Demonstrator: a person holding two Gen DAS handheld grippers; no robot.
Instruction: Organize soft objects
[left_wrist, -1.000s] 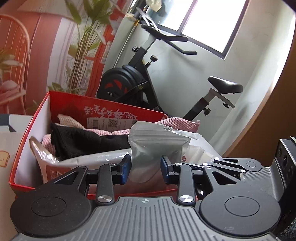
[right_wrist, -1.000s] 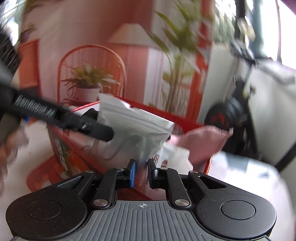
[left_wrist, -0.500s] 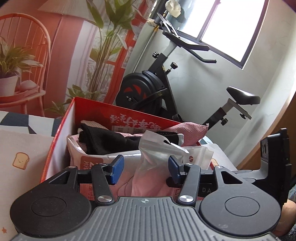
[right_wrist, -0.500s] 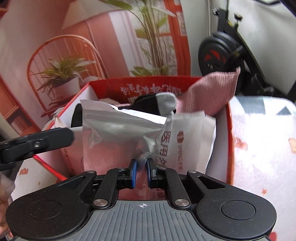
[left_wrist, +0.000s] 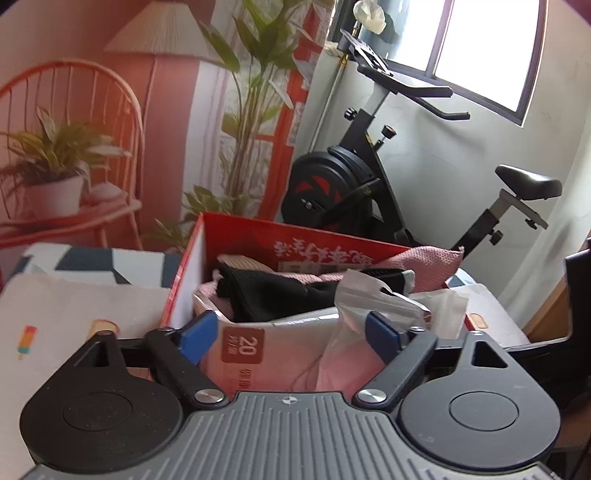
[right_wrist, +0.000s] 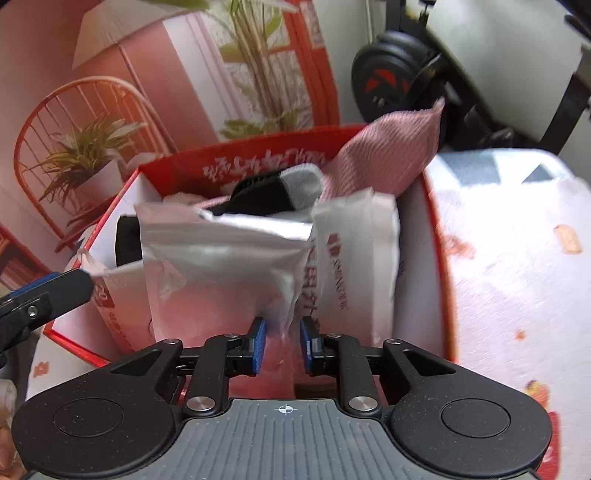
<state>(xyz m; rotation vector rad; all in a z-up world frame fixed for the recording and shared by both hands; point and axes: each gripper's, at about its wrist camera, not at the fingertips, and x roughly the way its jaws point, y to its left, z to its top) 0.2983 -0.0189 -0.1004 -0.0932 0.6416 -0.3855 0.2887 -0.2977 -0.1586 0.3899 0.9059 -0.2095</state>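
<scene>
Now my left gripper (left_wrist: 291, 334) stands with its fingers spread wide; they have just been opening, and the silvery plastic pouch (left_wrist: 373, 306) sits between them, its crumpled top close against the inner face of the right-hand finger (left_wrist: 384, 336) while the left-hand one is well clear. My right gripper (right_wrist: 282, 343) has also just been opening: its fingers are a little apart, and the pouch's lower corner (right_wrist: 282, 314) hangs in the gap, blurred, with no pad pressing on it that I can see. The pouch stands upright at the near side of the red box (right_wrist: 439, 258), in front of black fabric (left_wrist: 273, 295) and pink cloth (right_wrist: 391, 162), just beside a white printed packet (right_wrist: 354, 266).
</scene>
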